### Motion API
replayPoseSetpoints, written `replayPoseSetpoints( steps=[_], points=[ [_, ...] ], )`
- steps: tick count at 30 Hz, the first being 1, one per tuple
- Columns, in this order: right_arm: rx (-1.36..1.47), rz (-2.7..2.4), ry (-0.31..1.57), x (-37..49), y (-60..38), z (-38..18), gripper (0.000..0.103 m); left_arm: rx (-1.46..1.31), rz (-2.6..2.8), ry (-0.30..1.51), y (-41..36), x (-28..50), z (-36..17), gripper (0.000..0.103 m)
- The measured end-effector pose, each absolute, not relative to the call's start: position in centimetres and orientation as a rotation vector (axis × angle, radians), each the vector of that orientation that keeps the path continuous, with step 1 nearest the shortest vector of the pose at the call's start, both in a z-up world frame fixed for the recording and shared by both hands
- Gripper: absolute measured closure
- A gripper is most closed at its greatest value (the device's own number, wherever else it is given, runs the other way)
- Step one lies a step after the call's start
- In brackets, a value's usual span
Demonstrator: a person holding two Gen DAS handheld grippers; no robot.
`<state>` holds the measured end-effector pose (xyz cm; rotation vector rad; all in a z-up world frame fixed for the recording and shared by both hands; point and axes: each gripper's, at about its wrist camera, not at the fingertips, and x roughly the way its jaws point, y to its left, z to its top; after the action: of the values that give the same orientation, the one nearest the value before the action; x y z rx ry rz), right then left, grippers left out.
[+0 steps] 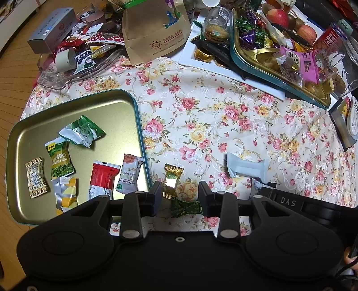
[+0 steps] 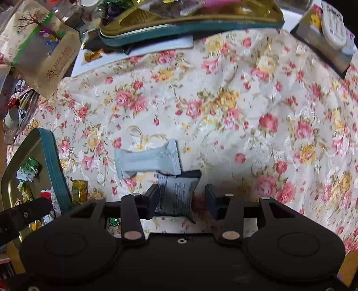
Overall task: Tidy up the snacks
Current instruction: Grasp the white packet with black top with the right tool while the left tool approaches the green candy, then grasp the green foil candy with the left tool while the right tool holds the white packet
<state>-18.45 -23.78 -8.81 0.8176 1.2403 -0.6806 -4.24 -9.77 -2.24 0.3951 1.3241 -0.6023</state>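
A gold tin tray (image 1: pixel 73 107) with a teal rim holds several wrapped snacks at the left. My left gripper (image 1: pixel 180 193) is open over the floral cloth, its jaws either side of a gold candy (image 1: pixel 172 179) and a green candy (image 1: pixel 184 208). A pale grey-white packet (image 1: pixel 246 167) lies to its right and also shows in the right wrist view (image 2: pixel 147 157). My right gripper (image 2: pixel 182 197) is open, jaws either side of a dark grey printed packet (image 2: pixel 176 194) lying on the cloth. The tray also shows at the left of the right wrist view (image 2: pixel 52 165).
At the back stand a second gold tin (image 1: pixel 252 53) full of candies, a paper bag (image 1: pixel 154 29), a glass jar (image 1: pixel 217 24), apples (image 1: pixel 277 16), a silver box (image 1: pixel 53 28) and a clear dish of snacks (image 1: pixel 78 65). A small box (image 1: pixel 344 120) lies at the right edge.
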Motion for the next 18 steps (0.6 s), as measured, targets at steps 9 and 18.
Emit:
replayPoseSetpoints(
  steps=[9,18],
  points=[
    [0.842,-0.694,1.279,-17.0,-22.8,-10.6,0.053,0.376,-0.599,1.340,-9.2,-3.8,-2.4,0.058],
    [0.757,-0.709,1.316,-16.6,-22.0,-11.4,0.067,0.344,-0.606,1.360,-8.8,-3.3,-2.4,0.058]
  ],
)
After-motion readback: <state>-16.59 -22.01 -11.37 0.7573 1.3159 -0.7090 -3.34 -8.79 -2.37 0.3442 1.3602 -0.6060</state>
